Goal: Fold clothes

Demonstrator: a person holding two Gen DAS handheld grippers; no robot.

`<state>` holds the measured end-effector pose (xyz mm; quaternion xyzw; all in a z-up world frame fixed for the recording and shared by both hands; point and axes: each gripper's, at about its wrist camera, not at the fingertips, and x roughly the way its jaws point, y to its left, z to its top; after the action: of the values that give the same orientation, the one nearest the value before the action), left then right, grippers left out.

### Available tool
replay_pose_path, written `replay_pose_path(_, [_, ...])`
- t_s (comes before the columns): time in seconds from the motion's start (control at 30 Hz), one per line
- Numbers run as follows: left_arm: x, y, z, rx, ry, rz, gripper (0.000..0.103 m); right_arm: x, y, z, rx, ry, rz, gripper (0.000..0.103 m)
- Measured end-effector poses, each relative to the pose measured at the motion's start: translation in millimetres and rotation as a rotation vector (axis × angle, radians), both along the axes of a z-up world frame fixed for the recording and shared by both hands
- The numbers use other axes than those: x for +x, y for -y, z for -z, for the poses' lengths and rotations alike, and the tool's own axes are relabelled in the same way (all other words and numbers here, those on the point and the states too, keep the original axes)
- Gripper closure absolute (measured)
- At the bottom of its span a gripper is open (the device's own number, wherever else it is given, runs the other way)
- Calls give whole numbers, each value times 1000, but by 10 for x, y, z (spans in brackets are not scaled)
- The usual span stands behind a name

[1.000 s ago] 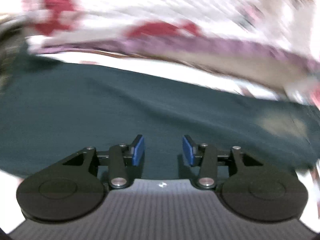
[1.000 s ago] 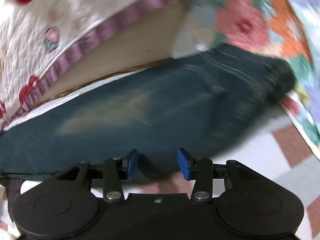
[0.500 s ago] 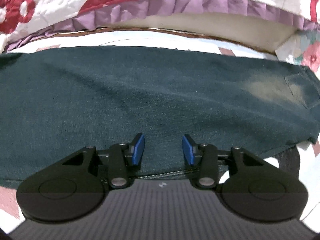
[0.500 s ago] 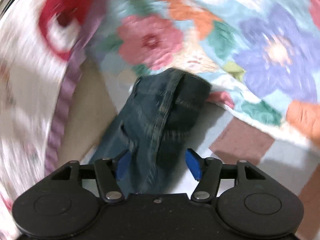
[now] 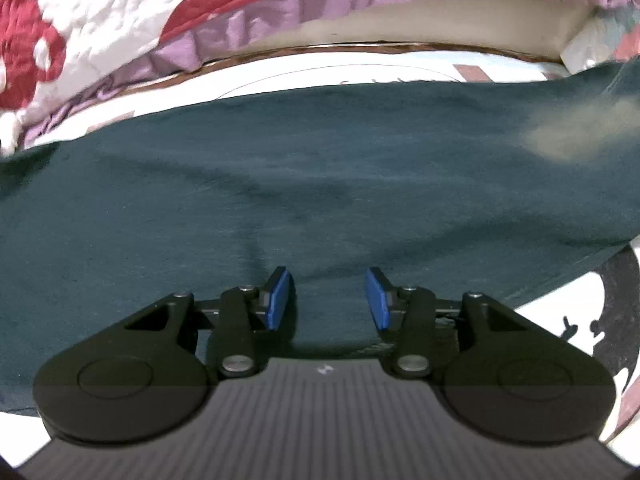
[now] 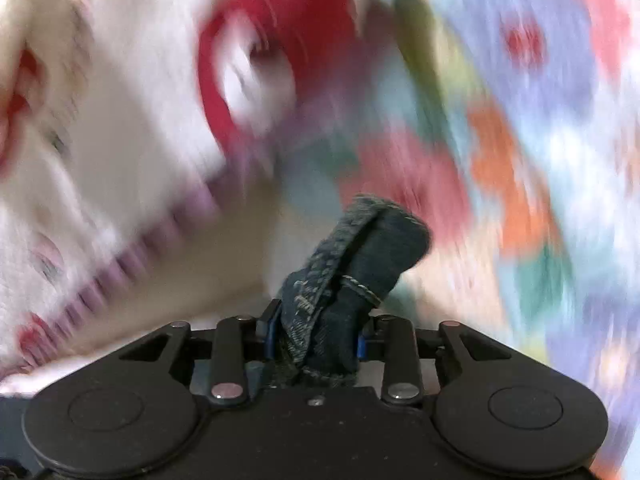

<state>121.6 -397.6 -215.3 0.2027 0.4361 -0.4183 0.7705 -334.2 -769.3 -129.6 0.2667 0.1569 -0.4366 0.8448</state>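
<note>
Dark blue jeans (image 5: 320,200) lie spread across the bed, filling the middle of the left wrist view, with a faded patch at the right. My left gripper (image 5: 327,298) hovers low over the near edge of the jeans, open, its blue pads apart with denim beneath them. In the right wrist view my right gripper (image 6: 316,330) is shut on a bunched end of the jeans (image 6: 360,256), whose stitched hem sticks up between the fingers. The background there is blurred by motion.
A white quilt with red shapes and a purple ruffle (image 5: 240,28) lies beyond the jeans. A floral blanket (image 6: 540,140) fills the right of the right wrist view. The patterned bed sheet (image 5: 560,320) shows at the lower right.
My right gripper closed on the end of the jeans and lifted it while swinging. The left gripper stayed open over the jeans and shifted only slightly.
</note>
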Motion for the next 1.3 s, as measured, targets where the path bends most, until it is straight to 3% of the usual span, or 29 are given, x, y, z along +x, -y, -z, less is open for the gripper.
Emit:
replay_pose_path(0.03, [46, -42, 11, -22, -29, -12, 63, -39, 44, 62, 16, -2, 19, 81])
replay_pose_path(0.07, [67, -73, 22, -30, -42, -22, 64, -79, 89, 123, 33, -4, 37, 83])
replay_pose_path(0.3, [62, -186, 67, -26, -25, -15, 65, -353, 400, 555, 148, -17, 167, 84])
replay_pose_path(0.4, [50, -189, 71, -16, -17, -12, 65, -467, 494, 705, 191, -27, 219, 67])
replay_pose_path(0.43, [52, -189, 69, -16, -19, -17, 65, -496, 462, 698, 193, -35, 229, 52])
replay_pose_path(0.53, [57, -168, 18, -30, -54, -78, 64, -569, 330, 626, 226, 18, 224, 47])
replay_pose_path(0.57, [47, -160, -2, -43, -66, -96, 64, -586, 274, 617, 248, 60, 205, 41])
replay_pose_path(0.63, [-69, -132, -71, -126, -83, -103, 63, -591, 149, 643, 298, 152, 146, 32])
replay_pose_path(0.73, [-375, 52, -142, -186, -49, -63, 62, -515, 7, 732, 318, 162, 108, 24])
replay_pose_path(0.87, [-809, 474, -20, -41, 50, 96, 54, -447, 24, 955, 332, 168, 172, 22])
replay_pose_path(0.93, [-992, 591, 21, 53, 183, 163, 44, -418, 23, 962, 322, 174, 187, 21])
replay_pose_path(1.0, [-917, 613, -6, 76, 135, 128, 44, -364, 54, 967, 315, 185, 174, 21])
replay_pose_path(1.03, [-809, 583, -12, 59, 70, 90, 42, -334, 90, 994, 315, 210, 154, 20])
replay_pose_path(1.1, [-663, 527, -25, 19, 1, 58, 42, -294, 152, 1035, 313, 258, 132, 29])
replay_pose_path(1.13, [-640, 516, -29, 14, -6, 64, 42, -305, 167, 1035, 310, 277, 150, 58])
replay_pose_path(1.3, [-663, 458, -24, -7, 15, 76, 42, -159, -36, 607, 185, 246, 114, 69])
